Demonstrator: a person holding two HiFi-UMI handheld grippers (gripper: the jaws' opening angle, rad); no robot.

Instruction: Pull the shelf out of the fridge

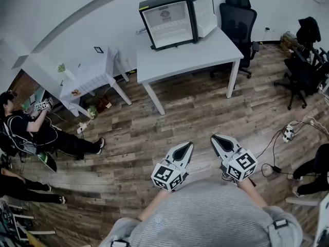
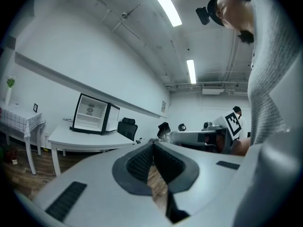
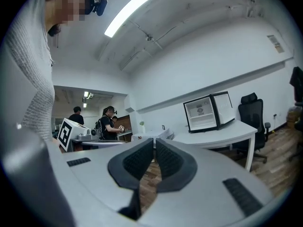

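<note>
A small black fridge (image 1: pixel 169 20) is seen on the far left part of a white desk (image 1: pixel 205 53) against the wall, with its door (image 1: pixel 204 13) swung open to the right. The shelf (image 3: pixel 201 117) is made out only as a thin pale line across the white interior, about halfway up. It is judged to be light, stiff and flat, probably wire or glass, though its material cannot be told from this far. If it is glass, it is likely to be smooth and breakable. It is best taken by its front edge near the middle and drawn straight out and level so that it is not jammed in its side rails. The left gripper (image 1: pixel 189 144) and the right gripper (image 1: pixel 214 137) are held low in front of the person's body, well apart from the fridge. The jaws of both are pressed together with nothing between them. Open wooden floor (image 1: pixel 169 122) is laid between the person and the desk, and nothing is seen standing in that path. A black office chair (image 1: pixel 237 22) is placed just right of the desk, a small table (image 1: pixel 90 73) to its left, a seated person (image 1: pixel 31 130) at the far left, and cables (image 1: pixel 288 134) on the floor at the right.
</note>
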